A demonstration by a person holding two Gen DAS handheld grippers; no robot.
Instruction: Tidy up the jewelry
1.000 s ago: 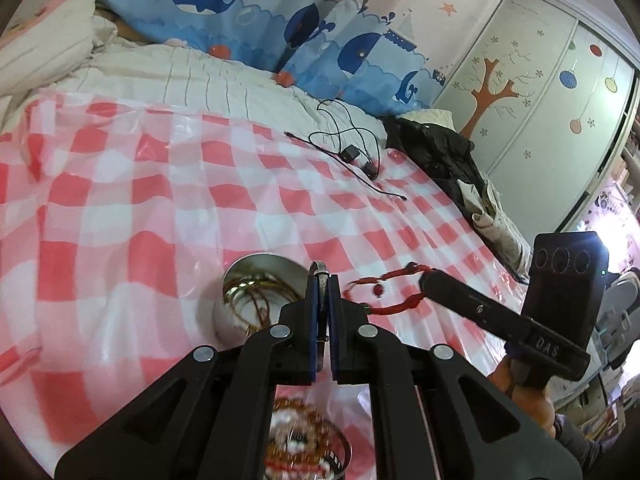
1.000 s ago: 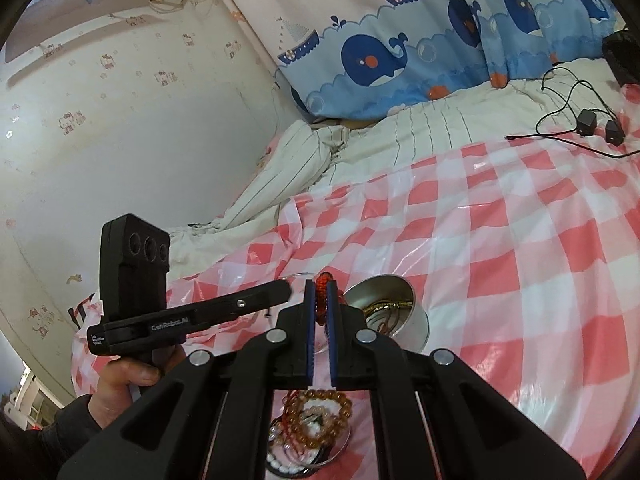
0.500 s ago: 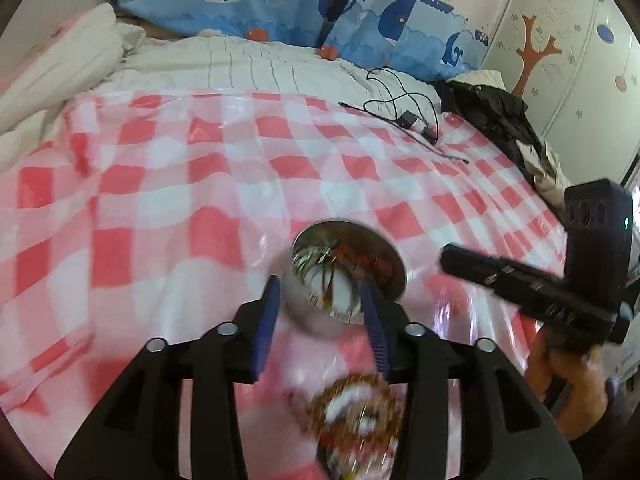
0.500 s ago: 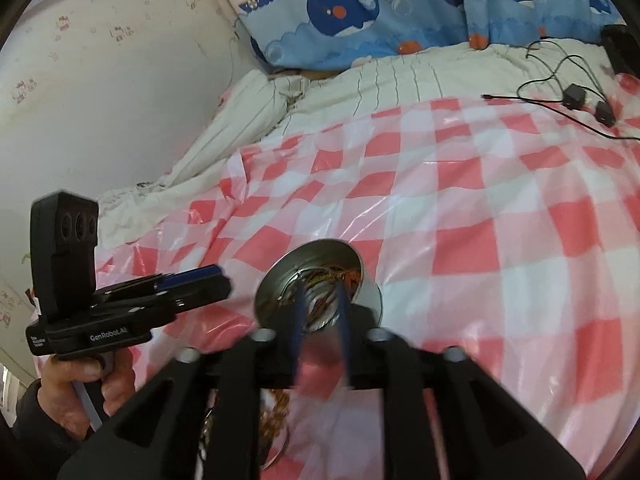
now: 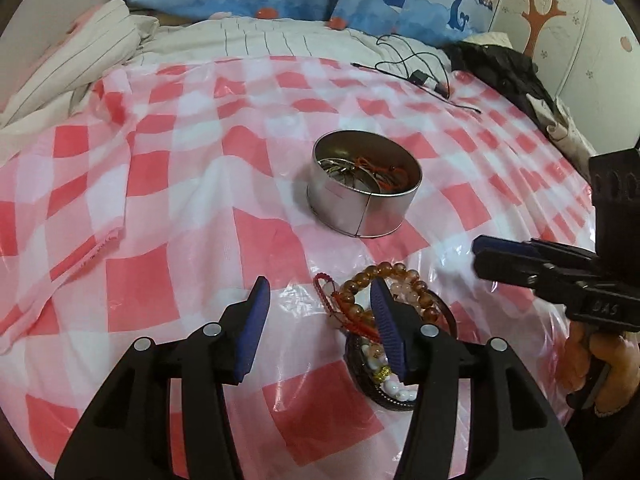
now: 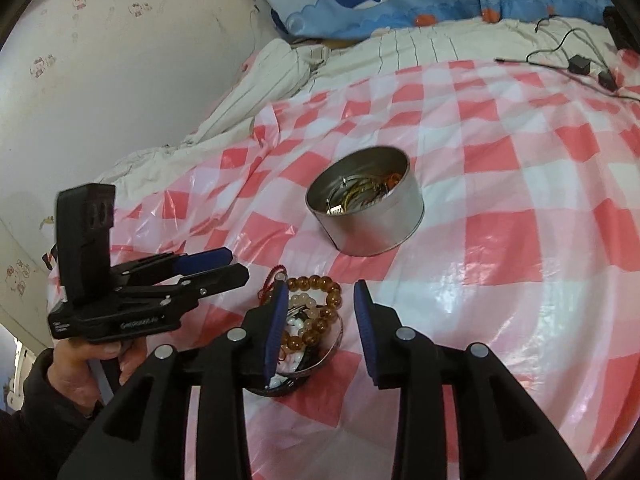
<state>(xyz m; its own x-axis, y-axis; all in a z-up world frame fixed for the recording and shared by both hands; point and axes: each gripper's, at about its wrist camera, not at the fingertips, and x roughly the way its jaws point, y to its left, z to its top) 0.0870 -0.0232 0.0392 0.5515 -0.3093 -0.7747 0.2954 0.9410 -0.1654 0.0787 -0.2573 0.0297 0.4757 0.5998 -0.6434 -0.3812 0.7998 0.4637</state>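
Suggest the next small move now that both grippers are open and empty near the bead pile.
Probably ease the left gripper down onto the amber bead bracelet atop the shallow dark dish and close on it. Both sets of jaws have just been opening, with nothing between them; the red cord bracelet already lies in the round silver tin, and the right gripper hovers beside the pile.

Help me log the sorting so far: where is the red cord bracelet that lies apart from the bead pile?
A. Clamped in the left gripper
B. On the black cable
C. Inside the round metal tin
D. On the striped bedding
C: the red cord bracelet lies coiled inside the round metal tin, with both grippers' jaws empty.
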